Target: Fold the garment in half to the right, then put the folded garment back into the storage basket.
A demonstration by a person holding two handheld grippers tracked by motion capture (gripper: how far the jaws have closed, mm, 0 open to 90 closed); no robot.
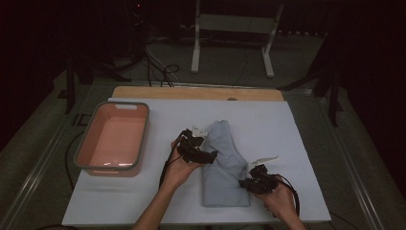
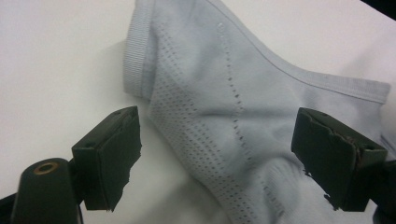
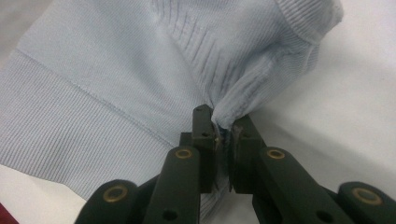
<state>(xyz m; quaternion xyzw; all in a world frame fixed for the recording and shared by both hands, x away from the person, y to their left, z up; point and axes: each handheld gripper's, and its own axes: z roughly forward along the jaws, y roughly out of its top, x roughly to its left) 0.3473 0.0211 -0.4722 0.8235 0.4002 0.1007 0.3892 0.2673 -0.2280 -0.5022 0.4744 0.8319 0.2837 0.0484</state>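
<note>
In the left gripper view the pale blue garment [image 2: 224, 116] is cut off by the bottom and right edges, so its full shape cannot be told. In the right gripper view a small fold of it is hidden between the closed jaws of the right gripper [image 3: 223, 135], and the cloth runs out at the top and left edges. In the high view the person's forearms leave the picture at the bottom edge.

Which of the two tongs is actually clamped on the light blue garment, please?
The right tongs: its jaws are shut on a bunched fold of the light blue garment. The left tongs stands wide open, the fabric lying loose between its jaws.
</note>
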